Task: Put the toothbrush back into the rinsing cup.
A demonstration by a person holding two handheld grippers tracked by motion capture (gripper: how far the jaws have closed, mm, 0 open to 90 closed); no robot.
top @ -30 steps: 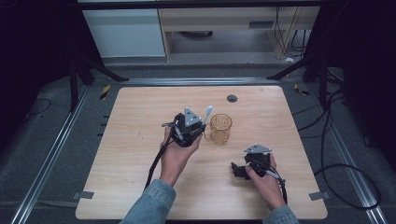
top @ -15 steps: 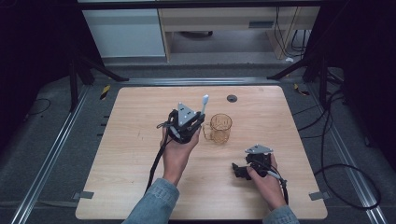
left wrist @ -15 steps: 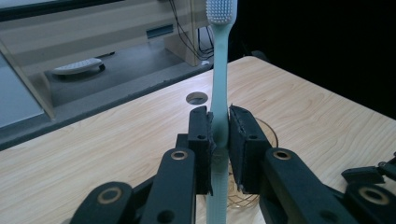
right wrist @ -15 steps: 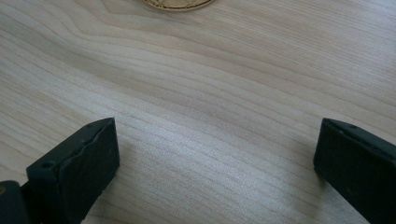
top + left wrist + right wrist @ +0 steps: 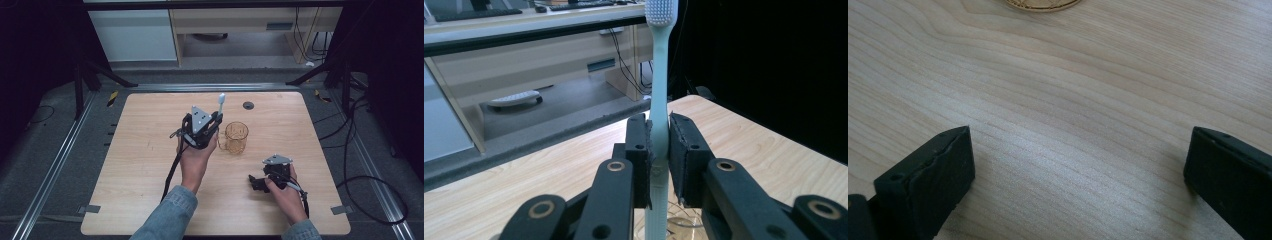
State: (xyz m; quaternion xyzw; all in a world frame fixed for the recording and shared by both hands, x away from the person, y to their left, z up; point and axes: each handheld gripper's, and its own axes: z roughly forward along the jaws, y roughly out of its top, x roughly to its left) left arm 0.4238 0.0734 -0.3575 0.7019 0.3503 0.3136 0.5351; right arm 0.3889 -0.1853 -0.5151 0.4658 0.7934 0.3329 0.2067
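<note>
My left gripper (image 5: 214, 120) hovers over the middle of the wooden table (image 5: 140, 165), shut on a pale green toothbrush (image 5: 220, 102). In the left gripper view the pads clamp the toothbrush handle (image 5: 659, 100) mid-length, with its white bristles pointing up. Just to the right stands an amber see-through cup (image 5: 236, 136); its rim (image 5: 684, 222) lies below the jaws. My right gripper (image 5: 260, 179) rests on the table near the front right. In the right gripper view its jaws (image 5: 1078, 150) stand wide open over bare wood, with the cup's base (image 5: 1043, 4) ahead.
A small black round disc (image 5: 248, 105) sits on the table near its far edge. Beyond the table are a grey floor, metal rails (image 5: 60, 165) and a low shelf unit (image 5: 225, 30). Cables (image 5: 360, 165) trail on the right.
The left gripper has lifted the toothbrush, and its bristle end now stands higher and more upright beside the cup. The right gripper has stayed put.
</note>
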